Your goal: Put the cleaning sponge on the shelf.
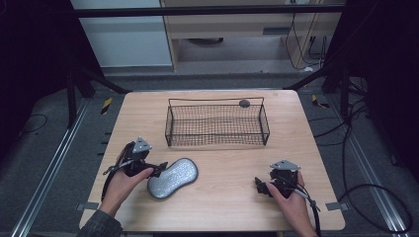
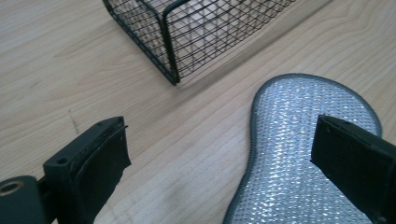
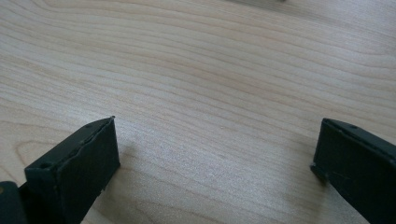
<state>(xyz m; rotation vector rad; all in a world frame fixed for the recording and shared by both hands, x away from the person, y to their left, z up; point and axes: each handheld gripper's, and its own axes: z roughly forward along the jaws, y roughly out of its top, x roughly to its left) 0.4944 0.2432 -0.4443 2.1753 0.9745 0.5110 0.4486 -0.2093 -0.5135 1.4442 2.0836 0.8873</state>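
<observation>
Nearest, at the table's (image 1: 222, 217) front edge: two forearms rising from below, each hand wrapped round a gripper. Left hand (image 1: 120, 185) in a dark sleeve, angled inward to the right, carrying the left gripper (image 1: 159, 169) low over the wood with its tips at the near-left end of a silvery insole (image 1: 173, 177). Jaws spread wide in the left gripper view, one hanging over bare wood, the other over the insole's (image 2: 299, 154) glittering surface; grasping nothing, and contact with the pad impossible to judge. Right hand (image 1: 291, 202) at the near right, turned inward to the left, holding the right gripper (image 1: 259, 186) well apart from the insole. Jaws likewise spread wide in the right gripper view, bare wood grain between them. Cables trailing back past both wrists.

Insole flat on the table, left of centre, just in front of the wire basket (image 1: 217, 124). Basket corner (image 2: 170, 51) cut off by the top of the left gripper view. Small dark round thing (image 1: 244, 103) at the basket's far rim, too small to identify. Beyond the table: dim floor, loose cables, pale cabinetry.
</observation>
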